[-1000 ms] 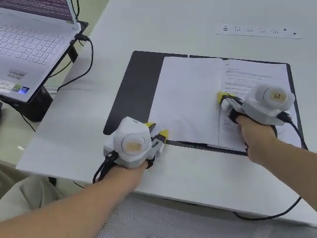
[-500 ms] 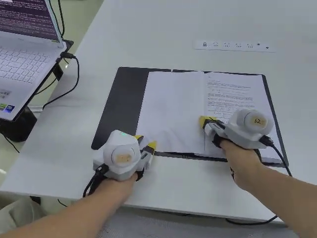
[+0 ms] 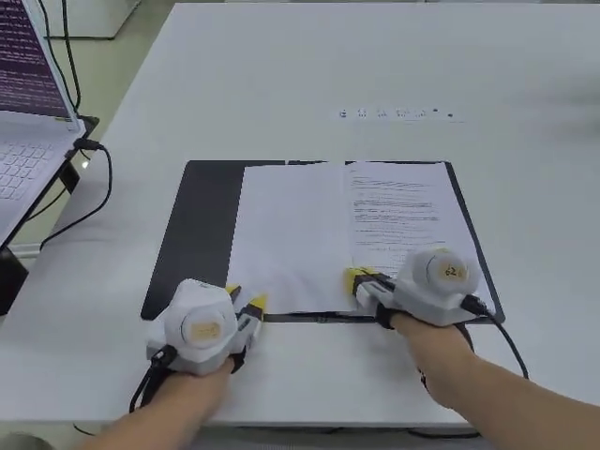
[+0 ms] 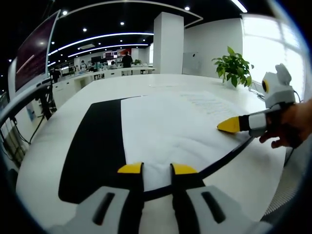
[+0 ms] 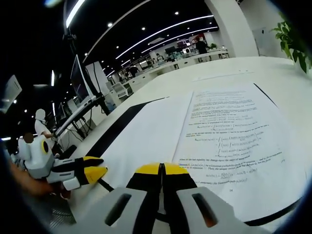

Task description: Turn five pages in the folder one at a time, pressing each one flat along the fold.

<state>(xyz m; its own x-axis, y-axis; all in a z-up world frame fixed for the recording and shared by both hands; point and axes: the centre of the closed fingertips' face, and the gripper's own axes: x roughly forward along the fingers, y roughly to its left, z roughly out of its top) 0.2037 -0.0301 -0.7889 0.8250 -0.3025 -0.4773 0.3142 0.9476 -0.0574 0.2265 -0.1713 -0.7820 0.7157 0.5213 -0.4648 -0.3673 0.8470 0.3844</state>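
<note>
a white table (image 3: 525,281) carries everything. far to the left of the left jaws, an open laptop (image 3: 19,112) sits off the table's edge, with a black cable (image 3: 89,192) trailing from it. the folder (image 3: 192,234) lies open and flat just ahead of both pairs of jaws. from left to right it shows bare black cover, a blank page (image 3: 291,234), the fold and a printed page (image 3: 403,211). past the folder, well apart from it, a white power strip (image 3: 398,114) lies on the table. behind it all is an open-plan office with strip ceiling lights, a white pillar (image 4: 168,41) and a potted plant (image 4: 234,68) off to the right.

the left gripper (image 4: 157,168) sits at the folder's near edge. its yellow-tipped jaws are released, with a narrow gap between them and nothing in it. the near edge of the blank page lies right at the tips, and i cannot tell whether they touch it. the right gripper (image 5: 162,169) has its jaws clenched, tip against tip, with nothing visible between them. they sit at the near end of the fold, blank page to their left and printed page to their right, and i cannot tell whether they bear on the paper.
</note>
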